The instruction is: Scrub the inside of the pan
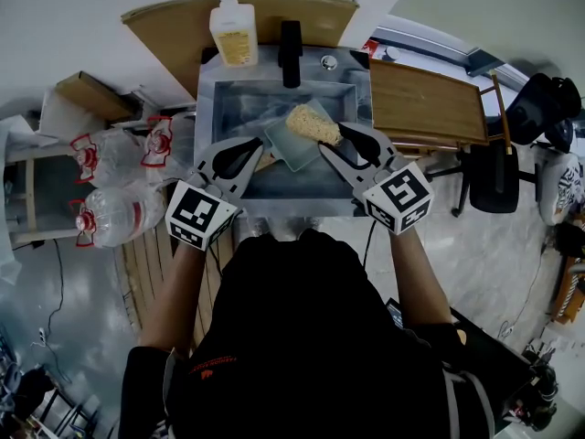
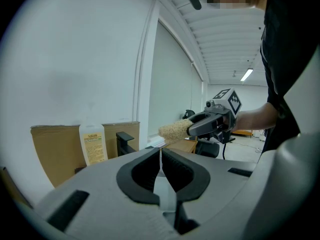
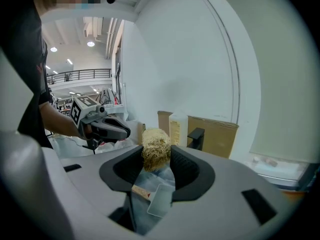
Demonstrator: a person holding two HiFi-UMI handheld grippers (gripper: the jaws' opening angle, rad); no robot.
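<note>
1. The pan (image 1: 291,146), a pale square dish, sat inside the sink (image 1: 228,99), tilted, with its hollow facing up toward the person.
2. The left gripper (image 1: 260,152) had its jaws drawn almost together on the pan's near left edge. In the left gripper view only a thin pale sheet of that rim (image 2: 161,184) showed between the black pads.
3. Whether the pan's far corner rested on the sink floor or hung clear of it could not be told from the head view.
4. A straw-coloured scrubber (image 1: 313,124) lay over the pan's upper right part, seemingly touching its inner face.
5. The right gripper (image 1: 335,141) was clamped on the scrubber, its jaws held apart by the width of the fibrous pad (image 3: 155,149). The pan (image 3: 161,200) showed below it.
6. The two grippers faced each other across the pan, each visible in the other's view: the right one with its scrubber (image 2: 175,130), and the left one (image 3: 127,130).
7. Behind the sink stood a black faucet (image 1: 291,53) and, just left of it, a soap bottle (image 1: 234,33) with a yellow label, in front of a cardboard sheet (image 1: 174,26).
8. A wooden board (image 1: 425,103) lay to the right of the sink, and clear plastic bottles (image 1: 119,213) with red-and-white labels lay to the left.
</note>
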